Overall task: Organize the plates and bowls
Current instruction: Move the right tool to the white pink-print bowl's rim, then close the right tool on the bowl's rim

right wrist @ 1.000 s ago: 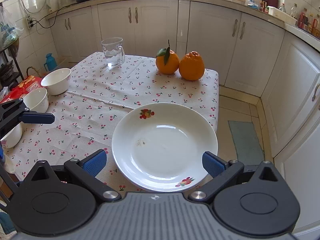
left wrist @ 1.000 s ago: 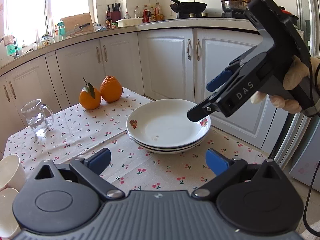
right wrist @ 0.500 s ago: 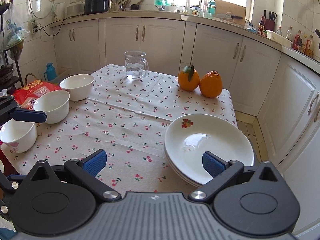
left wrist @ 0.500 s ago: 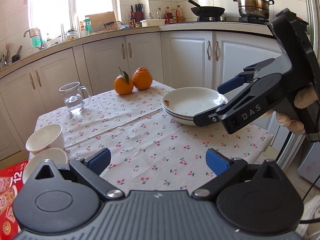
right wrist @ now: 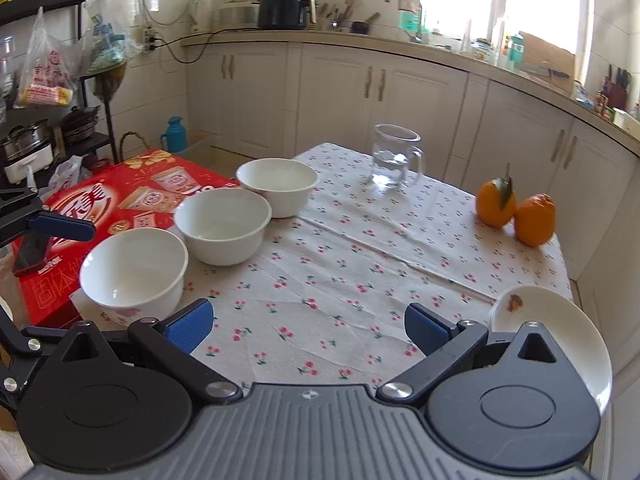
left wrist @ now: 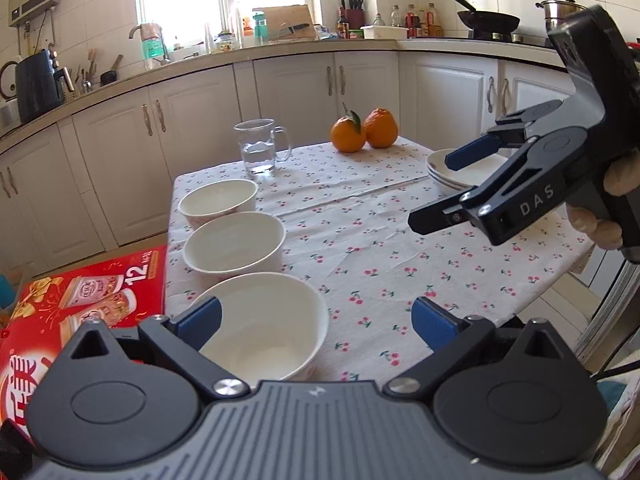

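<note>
Cherry-print tabletop [left wrist: 360, 248]: three bowls [left wrist: 236, 246] line its left edge, separate and unstacked; stacked plates [left wrist: 444, 178] sit at the far right. Plates look done, so bowls seem next, likely nesting the nearest one. Left claw [left wrist: 316, 320] gapes wide over that bowl, holding nothing; right claw [right wrist: 308, 322] hovers equally wide, empty.

Right gripper [left wrist: 452, 186] — "DAS"; red box [left wrist: 88, 304] — "12".

Central tablecloth [right wrist: 340, 280] bare, passable. Obstacles: three bowls [right wrist: 222, 226] along left edge, stacked plates [left wrist: 448, 172] right, mug [right wrist: 394, 156] and oranges [right wrist: 516, 210] at far side.
</note>
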{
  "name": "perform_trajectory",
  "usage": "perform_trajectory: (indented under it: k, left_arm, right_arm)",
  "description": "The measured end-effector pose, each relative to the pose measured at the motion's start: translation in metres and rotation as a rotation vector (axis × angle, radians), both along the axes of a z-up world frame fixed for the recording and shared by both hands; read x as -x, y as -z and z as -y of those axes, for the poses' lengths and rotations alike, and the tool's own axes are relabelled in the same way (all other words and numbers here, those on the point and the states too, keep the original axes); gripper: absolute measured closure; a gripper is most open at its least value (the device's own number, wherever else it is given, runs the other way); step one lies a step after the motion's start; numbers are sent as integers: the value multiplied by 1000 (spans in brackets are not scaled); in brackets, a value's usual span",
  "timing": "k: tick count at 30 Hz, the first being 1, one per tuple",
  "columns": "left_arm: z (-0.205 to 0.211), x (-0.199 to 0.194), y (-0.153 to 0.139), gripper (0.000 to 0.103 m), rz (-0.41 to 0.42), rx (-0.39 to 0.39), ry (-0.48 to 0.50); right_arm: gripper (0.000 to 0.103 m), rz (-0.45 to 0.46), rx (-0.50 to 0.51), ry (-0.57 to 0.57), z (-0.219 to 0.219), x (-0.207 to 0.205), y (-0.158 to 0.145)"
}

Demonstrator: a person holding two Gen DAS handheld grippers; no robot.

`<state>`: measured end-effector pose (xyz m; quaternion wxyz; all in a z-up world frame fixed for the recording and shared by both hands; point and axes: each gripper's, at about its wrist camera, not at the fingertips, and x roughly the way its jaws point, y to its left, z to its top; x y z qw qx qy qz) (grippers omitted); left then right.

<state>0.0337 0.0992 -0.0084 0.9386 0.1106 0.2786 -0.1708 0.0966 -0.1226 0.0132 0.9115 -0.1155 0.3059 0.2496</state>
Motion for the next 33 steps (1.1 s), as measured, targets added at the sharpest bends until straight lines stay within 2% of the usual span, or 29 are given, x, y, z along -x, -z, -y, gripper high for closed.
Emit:
perform_trajectory:
  k: [9, 19, 22, 29, 33]
  left_arm:
    - [-28, -2, 33, 2, -49, -25, -89]
    - [-33, -16, 46, 4, -72, -26, -52]
    - [-34, -19, 48, 5, -80, -23, -41]
    - [-39, -22, 49, 16, -92, 0, -24]
    - [-40, -24, 50, 18, -98, 9, -23]
  right_arm:
    - [0, -68, -41, -155, -56, -15, 1]
    - [1, -178, -48, -218, -92, -30, 26]
    - [5, -195, -38, -248, -101, -33, 30]
    - [22, -251, -44, -297, -116, -44, 40]
    - [29, -272, -47, -309, -120, -49, 44]
